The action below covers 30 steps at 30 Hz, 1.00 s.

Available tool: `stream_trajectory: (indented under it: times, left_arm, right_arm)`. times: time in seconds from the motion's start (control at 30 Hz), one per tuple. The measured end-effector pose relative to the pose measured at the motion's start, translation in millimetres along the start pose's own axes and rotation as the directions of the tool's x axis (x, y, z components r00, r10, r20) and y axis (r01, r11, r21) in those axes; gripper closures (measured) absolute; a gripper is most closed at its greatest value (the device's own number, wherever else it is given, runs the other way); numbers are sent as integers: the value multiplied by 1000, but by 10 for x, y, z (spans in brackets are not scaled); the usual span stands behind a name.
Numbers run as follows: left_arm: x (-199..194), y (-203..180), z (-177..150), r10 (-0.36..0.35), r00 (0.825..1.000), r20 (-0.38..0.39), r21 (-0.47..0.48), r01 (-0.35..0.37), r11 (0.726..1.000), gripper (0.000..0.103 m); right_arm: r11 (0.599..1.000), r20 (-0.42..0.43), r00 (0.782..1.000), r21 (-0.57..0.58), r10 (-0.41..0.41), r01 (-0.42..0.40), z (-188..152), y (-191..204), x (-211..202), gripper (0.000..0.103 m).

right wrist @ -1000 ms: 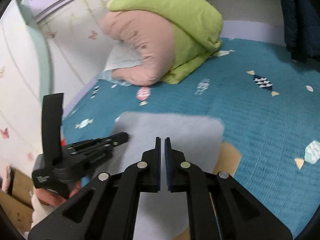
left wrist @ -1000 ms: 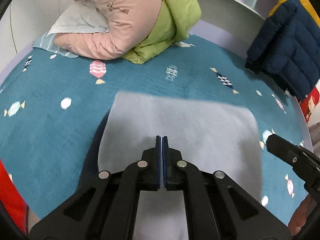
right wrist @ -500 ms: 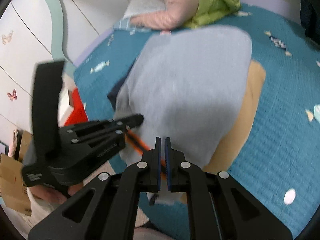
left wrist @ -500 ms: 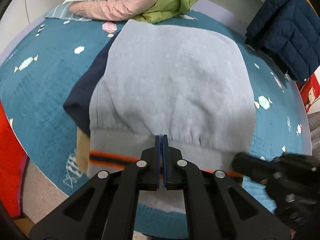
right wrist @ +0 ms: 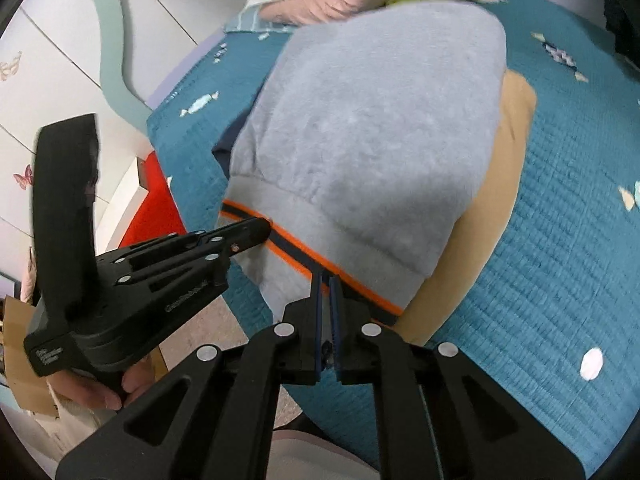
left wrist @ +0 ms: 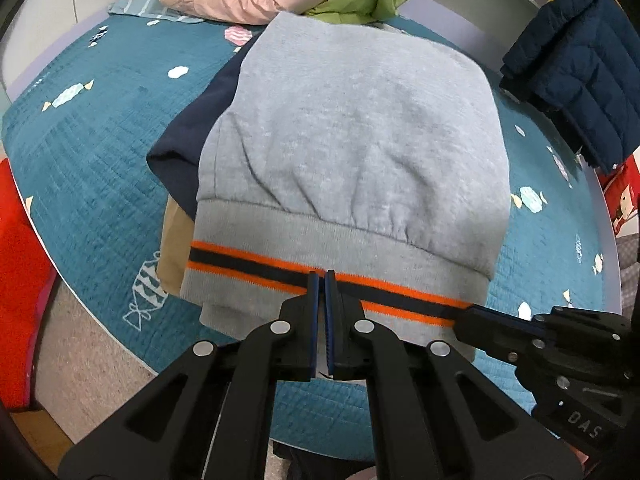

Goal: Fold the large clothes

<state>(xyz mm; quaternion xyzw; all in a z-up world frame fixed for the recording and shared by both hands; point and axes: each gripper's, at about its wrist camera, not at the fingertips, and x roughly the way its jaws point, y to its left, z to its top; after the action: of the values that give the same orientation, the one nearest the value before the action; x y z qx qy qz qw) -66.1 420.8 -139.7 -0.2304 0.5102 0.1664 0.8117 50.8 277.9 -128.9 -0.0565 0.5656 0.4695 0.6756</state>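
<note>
A grey sweater (left wrist: 352, 128) is laid folded on a blue bed (left wrist: 100, 152), over a navy garment (left wrist: 192, 140) and a tan one (right wrist: 500, 184), its striped hem (left wrist: 280, 268) at the near edge. The hem is pinched by both closed tools, the left tool (left wrist: 319, 276) mid-hem and the right tool (right wrist: 326, 278) toward the hem's right end. For a clean fold, the hem is best kept taut and level, lowered squarely onto the stack, and released only once flat.
</note>
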Motion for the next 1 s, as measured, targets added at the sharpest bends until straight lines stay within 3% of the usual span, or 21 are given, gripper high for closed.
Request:
stream_trajectory:
  times: [0.5, 0.6, 0.63, 0.67, 0.73, 0.8, 0.83, 1.0]
  left_arm:
    - [81, -117, -7, 72, 997, 12, 26, -72, 997, 100]
    - [51, -157, -14, 101, 995, 20, 17, -101, 995, 98]
    - [38, -155, -7, 108, 994, 21, 11, -108, 994, 92]
    - [16, -165, -11, 123, 992, 25, 2, -123, 992, 86]
    - [-40, -168, -17, 144, 989, 41, -9, -144, 990, 75]
    - [-109, -176, -30, 165, 984, 60, -22, -164, 986, 49]
    - [-172, -189, -44, 154, 985, 80, -38, -151, 988, 29]
    - [-380, -454, -139, 147, 980, 137, -18, -146, 989, 19]
  right_arm:
    - [1000, 18, 1000, 0, 25, -25, -48, -44, -53, 99]
    - [1000, 50, 998, -12, 24, -23, -82, -33, -133, 78]
    - [1000, 64, 998, -13, 7, -6, -100, -34, -172, 55]
    - [1000, 90, 996, -9, -16, 16, -124, -45, -230, 38]
    - [1000, 124, 992, 2, -14, 14, -172, -82, -326, 34]
    - [999, 143, 989, 20, -28, 25, -218, -129, -387, 24]
    - [999, 154, 987, 32, -45, 41, -247, -161, -423, 22]
    - [994, 218, 971, 70, -95, 82, -395, -320, -665, 16]
